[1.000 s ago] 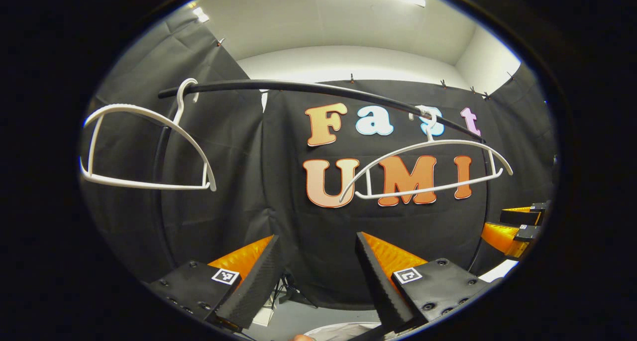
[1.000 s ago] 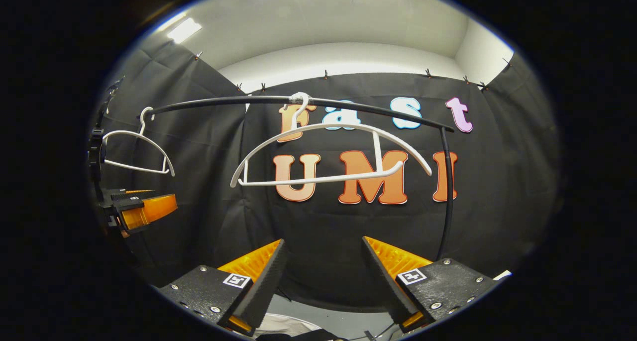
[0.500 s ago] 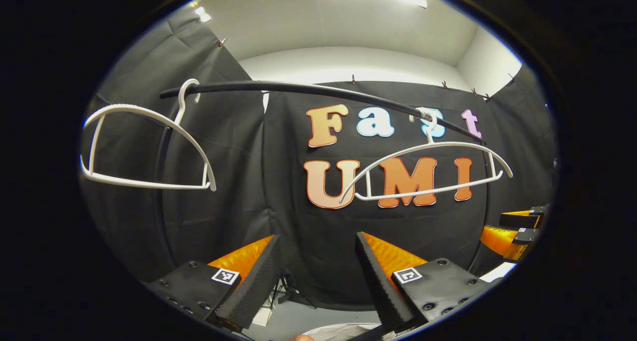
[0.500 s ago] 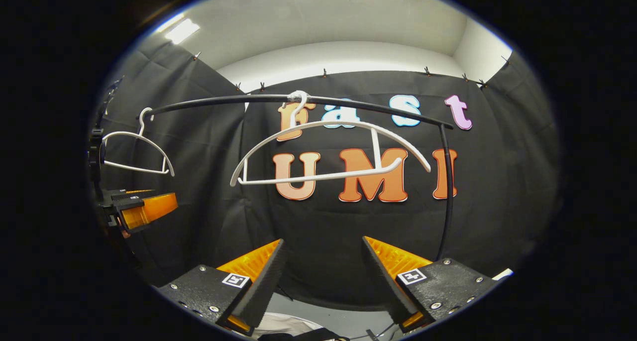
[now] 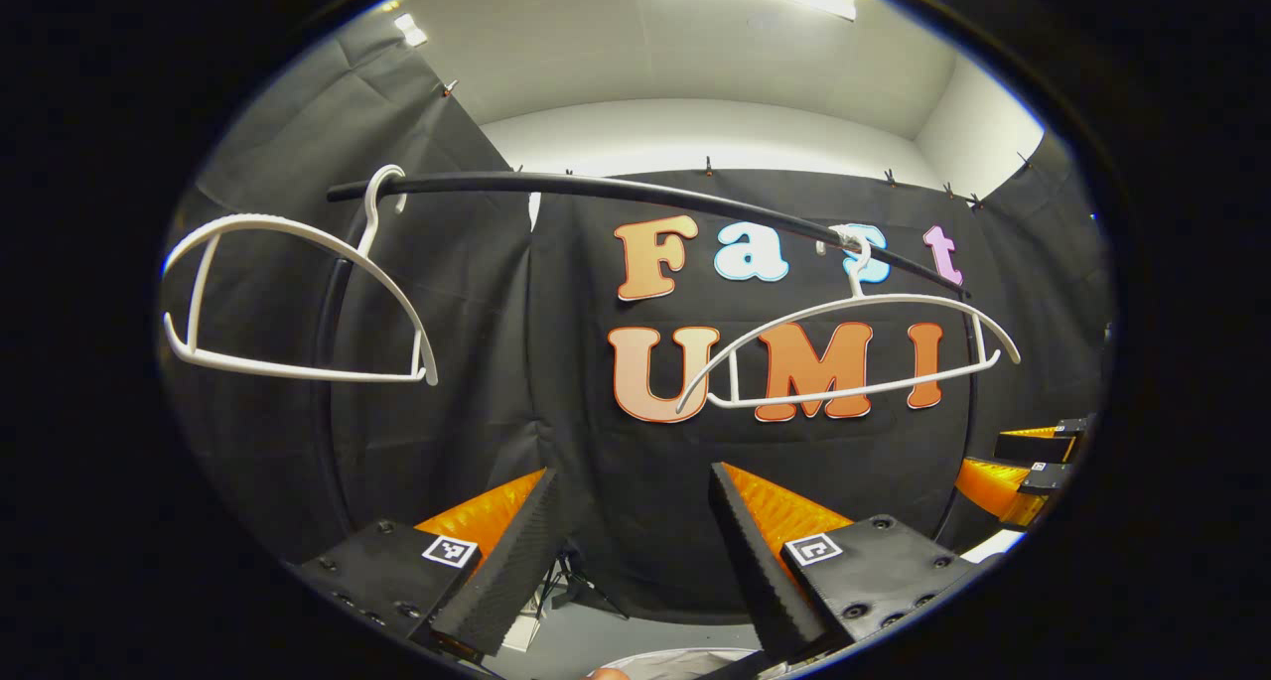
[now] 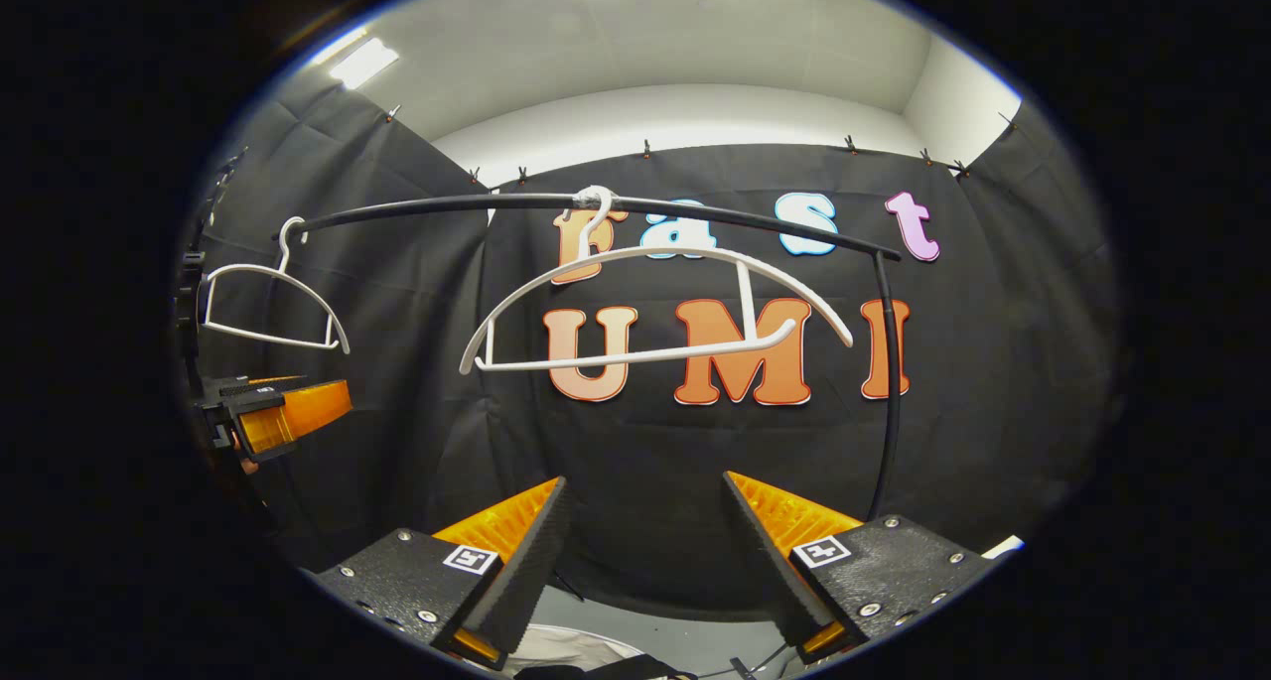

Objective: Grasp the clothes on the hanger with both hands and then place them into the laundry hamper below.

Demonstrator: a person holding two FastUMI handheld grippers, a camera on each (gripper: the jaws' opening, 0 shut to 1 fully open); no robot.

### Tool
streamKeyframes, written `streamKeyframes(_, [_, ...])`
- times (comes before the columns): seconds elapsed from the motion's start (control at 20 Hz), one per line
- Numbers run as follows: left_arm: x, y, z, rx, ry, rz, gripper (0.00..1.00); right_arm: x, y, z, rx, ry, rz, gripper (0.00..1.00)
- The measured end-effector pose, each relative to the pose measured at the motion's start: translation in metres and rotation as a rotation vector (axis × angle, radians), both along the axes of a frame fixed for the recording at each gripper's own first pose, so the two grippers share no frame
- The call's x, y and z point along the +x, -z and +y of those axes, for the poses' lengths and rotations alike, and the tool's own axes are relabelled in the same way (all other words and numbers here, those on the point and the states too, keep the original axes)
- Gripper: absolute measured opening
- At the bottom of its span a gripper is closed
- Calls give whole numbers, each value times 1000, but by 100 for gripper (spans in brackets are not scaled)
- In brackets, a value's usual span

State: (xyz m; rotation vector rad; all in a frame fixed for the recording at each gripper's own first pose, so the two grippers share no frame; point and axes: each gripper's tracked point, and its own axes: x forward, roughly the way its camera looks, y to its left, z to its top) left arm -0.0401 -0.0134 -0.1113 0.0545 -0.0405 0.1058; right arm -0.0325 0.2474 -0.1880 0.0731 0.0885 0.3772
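Observation:
Two bare white hangers hang from a black rail. In the left gripper view one hanger is at the left and the other hanger at the right. My left gripper stands open below them, nothing between its fingers. In the right gripper view the near hanger hangs at centre and the far hanger at the left on the rail. My right gripper is open and empty. A pale cloth peeks out at the bottom edge, mostly hidden.
The other gripper shows at the right edge of the left gripper view, and at the left edge of the right gripper view. The rail's black upright stands at the right. Grey floor lies below.
Both views have shifted only slightly; the hangers and rail sit a little lower in the left gripper view. Both grippers stay open.

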Motion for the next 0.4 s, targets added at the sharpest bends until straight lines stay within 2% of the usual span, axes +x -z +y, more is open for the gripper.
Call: streamKeyframes(0.4, [-1, -8, -6, -8, 1, -31, 94, 2, 3, -7, -3, 6, 10, 93])
